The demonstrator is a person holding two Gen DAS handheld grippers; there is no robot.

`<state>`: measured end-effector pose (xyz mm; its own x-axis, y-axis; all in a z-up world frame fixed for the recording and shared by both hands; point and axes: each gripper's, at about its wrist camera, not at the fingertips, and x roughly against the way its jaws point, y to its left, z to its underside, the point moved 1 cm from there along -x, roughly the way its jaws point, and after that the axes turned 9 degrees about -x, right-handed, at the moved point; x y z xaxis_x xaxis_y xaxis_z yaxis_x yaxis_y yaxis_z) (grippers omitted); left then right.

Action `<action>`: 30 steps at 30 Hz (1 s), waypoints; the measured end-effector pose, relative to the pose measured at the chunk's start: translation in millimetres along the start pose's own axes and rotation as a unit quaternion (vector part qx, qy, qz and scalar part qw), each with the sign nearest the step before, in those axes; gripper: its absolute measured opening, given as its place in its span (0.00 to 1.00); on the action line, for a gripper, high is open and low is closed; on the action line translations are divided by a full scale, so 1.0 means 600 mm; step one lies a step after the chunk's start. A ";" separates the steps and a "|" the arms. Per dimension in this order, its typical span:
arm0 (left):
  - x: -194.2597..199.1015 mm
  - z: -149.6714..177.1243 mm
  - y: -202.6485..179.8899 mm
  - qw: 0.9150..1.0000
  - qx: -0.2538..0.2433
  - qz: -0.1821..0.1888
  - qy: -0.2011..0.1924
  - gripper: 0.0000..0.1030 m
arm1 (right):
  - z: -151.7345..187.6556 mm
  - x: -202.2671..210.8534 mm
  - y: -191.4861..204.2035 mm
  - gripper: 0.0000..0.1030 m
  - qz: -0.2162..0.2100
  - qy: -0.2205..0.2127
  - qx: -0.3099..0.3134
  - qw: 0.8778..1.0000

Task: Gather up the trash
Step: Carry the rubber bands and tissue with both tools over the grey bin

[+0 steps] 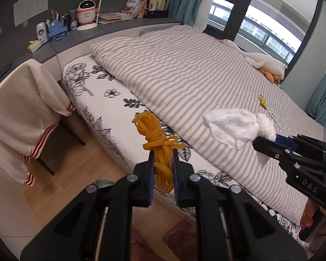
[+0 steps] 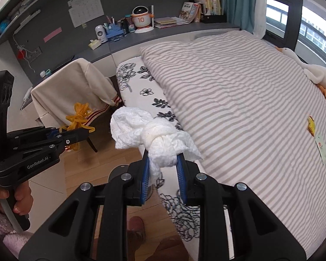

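Observation:
My left gripper (image 1: 162,152) is shut on a bundle of yellow rubber bands (image 1: 156,137) and holds it in the air beside the bed's edge; the bundle also shows in the right wrist view (image 2: 79,117). My right gripper (image 2: 163,152) is shut on a knotted wad of white tissue (image 2: 150,130), held above the bed's edge; the wad also shows in the left wrist view (image 1: 234,126). A small yellow wrapper (image 1: 263,102) and a white paper tag (image 1: 275,116) lie on the striped duvet (image 1: 195,69), to the right of both grippers.
A chair draped with a cream jacket (image 1: 21,108) stands left of the bed. A grey shelf (image 1: 110,30) behind the bed holds books, a toy robot and small items. A plush goose (image 1: 263,61) lies by the window. A round bin (image 2: 119,171) shows on the wooden floor below.

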<state>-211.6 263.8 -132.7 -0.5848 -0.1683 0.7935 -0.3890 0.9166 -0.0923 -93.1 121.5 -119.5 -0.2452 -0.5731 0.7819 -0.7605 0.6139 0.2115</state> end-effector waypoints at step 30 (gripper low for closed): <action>-0.094 0.287 0.352 0.984 0.145 -0.063 0.080 0.14 | 0.149 -0.401 0.357 0.21 -0.070 0.167 0.165 0.970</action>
<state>-383.6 404.4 -300.6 -0.4079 -0.1929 0.8924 -0.6515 0.7463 -0.1364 -250.7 342.1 -314.6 0.0416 -0.3965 0.9171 -0.9364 0.3046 0.1742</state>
